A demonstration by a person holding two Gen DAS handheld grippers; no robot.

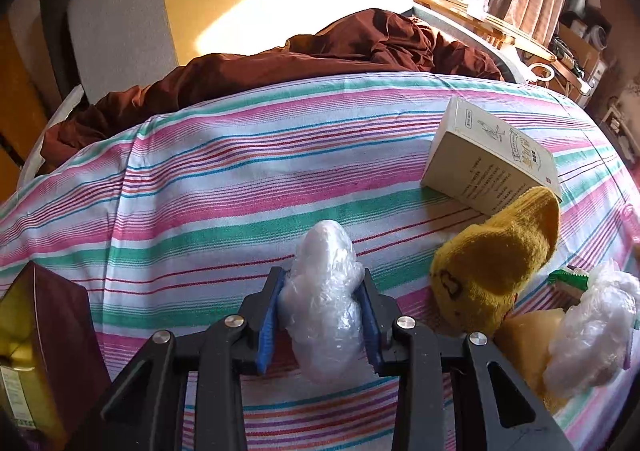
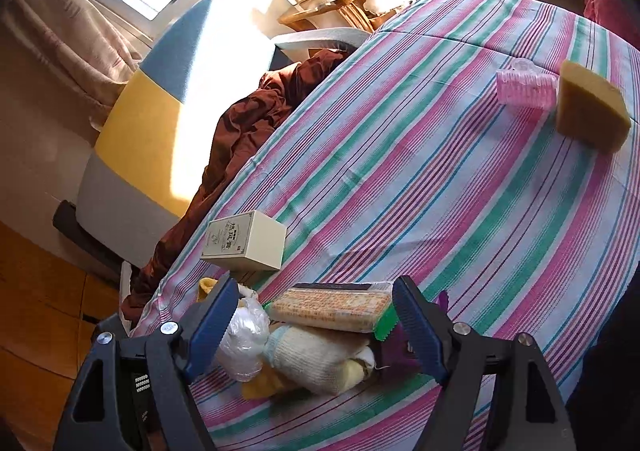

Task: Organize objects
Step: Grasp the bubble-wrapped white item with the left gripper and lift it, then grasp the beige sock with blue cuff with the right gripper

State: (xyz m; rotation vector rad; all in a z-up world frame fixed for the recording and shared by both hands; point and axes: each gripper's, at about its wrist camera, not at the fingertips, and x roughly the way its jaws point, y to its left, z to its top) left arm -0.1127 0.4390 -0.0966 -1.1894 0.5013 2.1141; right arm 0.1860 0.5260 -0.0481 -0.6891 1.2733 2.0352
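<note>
the left hand-held gripper (image 1: 325, 321) is clamped on a crumpled bundle of clear plastic film (image 1: 326, 303), blue pads pressing into both flanks so the film bulges above and below the grip. the bundle is elongated; its long axis runs along the gripper's fingers, rounded far end pointing away toward the brown rumpled blanket (image 1: 280, 63) at the far edge of the bed with the pink, green and white striped sheet (image 1: 200, 171). whether the bundle rests on the sheet or hangs just clear cannot be told. gripping across the narrow waist is judged sensible: soft film compresses there and the jaws need little span.

just beside it, toward the right edge of the left wrist view, lie a mustard-yellow knitted sock (image 1: 496, 267), a cream cardboard box with printed text (image 1: 492, 159) tilted on one edge, and a second white plastic wad (image 1: 592, 327).

the right hand-held gripper (image 2: 312, 325) stands wide with nothing held, hovering over a heap: a flat orange printed packet (image 2: 332, 309) lying across a cream knitted roll (image 2: 320, 359), apparently gathered together for sorting. well apart, near the far right edge of the bed, sit a pink ribbed plastic roller (image 2: 526, 89) and a tan sponge wedge (image 2: 592, 111), touching or nearly so.
</note>
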